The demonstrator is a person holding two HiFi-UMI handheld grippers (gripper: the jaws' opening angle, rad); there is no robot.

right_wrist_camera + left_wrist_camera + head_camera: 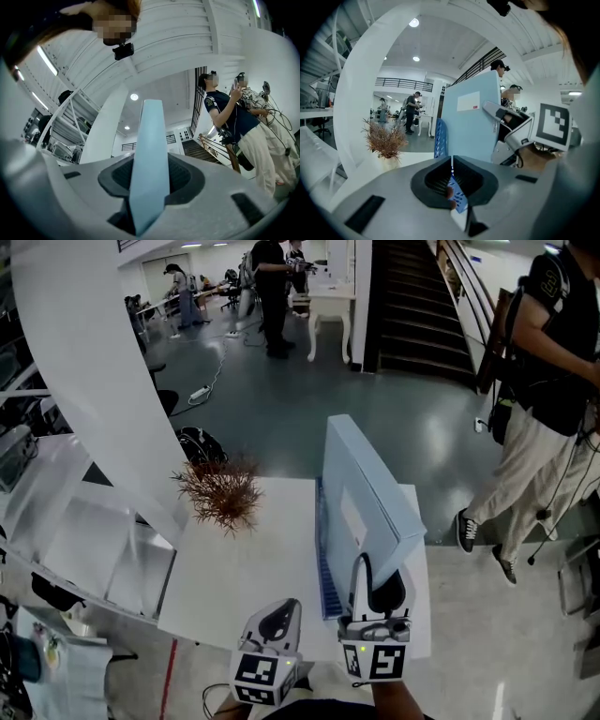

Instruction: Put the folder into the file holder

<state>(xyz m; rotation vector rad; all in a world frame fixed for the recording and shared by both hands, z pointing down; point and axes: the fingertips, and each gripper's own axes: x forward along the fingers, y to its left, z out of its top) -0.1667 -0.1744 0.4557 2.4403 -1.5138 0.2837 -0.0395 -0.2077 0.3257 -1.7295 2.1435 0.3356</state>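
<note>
The right gripper [149, 174] has its jaws closed on the narrow edge of the light blue folder [149, 136]. The pads press on the folder from both sides, so the jaws stand partly apart with the folder filling the gap. The gripper points a little upward.

The jaws of the left gripper [453, 182] are almost together. They pinch a thin blue perforated wall, which belongs to the file holder [323, 563]. In the left gripper view only a slit is left between the pads, and the blue piece sits in it.

In the head view the folder stands on its edge, leaning a little to the right, above the right part of the white table [244, 577]. The file holder runs along the left side of the folder, just beside its lower edge. I cannot tell whether the folder is already inside it.

A dried brown plant [222, 491] stands at the far left corner of the table, well apart from both grippers. A person in a dark top and light trousers [534, 437] is on the floor to the right.
</note>
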